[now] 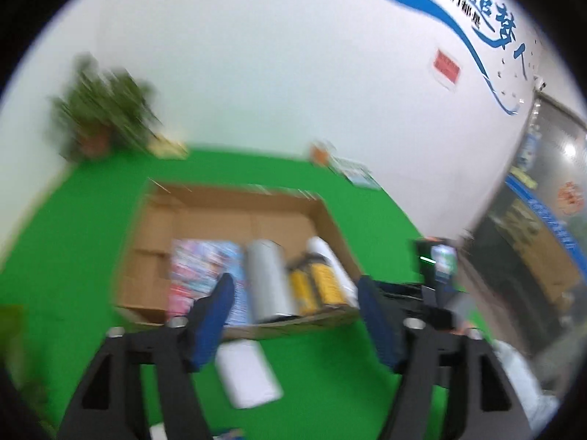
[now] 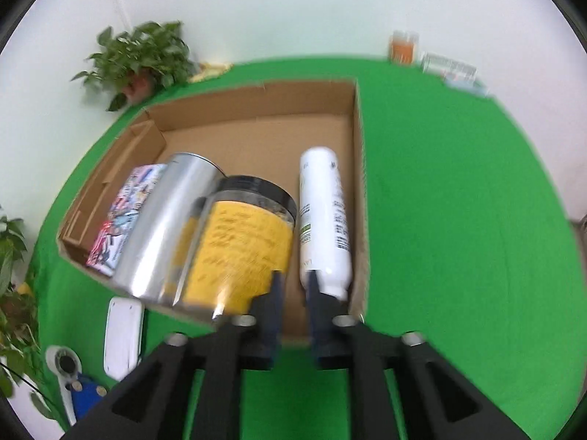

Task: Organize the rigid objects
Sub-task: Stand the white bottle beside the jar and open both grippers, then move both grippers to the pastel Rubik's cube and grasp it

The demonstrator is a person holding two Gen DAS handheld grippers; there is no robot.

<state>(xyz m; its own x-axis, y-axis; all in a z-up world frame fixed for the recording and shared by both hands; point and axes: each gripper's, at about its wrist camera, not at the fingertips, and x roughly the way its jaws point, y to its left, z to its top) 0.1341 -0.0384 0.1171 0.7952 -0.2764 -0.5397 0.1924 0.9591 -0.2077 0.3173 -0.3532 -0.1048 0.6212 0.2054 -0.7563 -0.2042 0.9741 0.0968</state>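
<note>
A shallow cardboard box (image 2: 361, 168) lies on the green cloth. In it, from left to right, lie a colourful printed box (image 2: 124, 212), a silver can (image 2: 165, 227), a yellow-labelled jar with a black lid (image 2: 242, 242) and a white bottle (image 2: 323, 220). My right gripper (image 2: 295, 293) hovers at the box's near edge, its fingers slightly apart between the jar and the bottle, holding nothing. My left gripper (image 1: 295, 293) is open and empty above the box's near edge (image 1: 293, 324). The same items show blurred in the left wrist view: silver can (image 1: 269, 282), yellow jar (image 1: 319, 282).
A white flat device (image 2: 123, 333) lies on the cloth in front of the box, also in the left wrist view (image 1: 247, 372). A blue and white tool (image 2: 73, 377) lies at the near left. Potted plants (image 2: 141, 62) and small packages (image 2: 403, 47) stand along the far wall.
</note>
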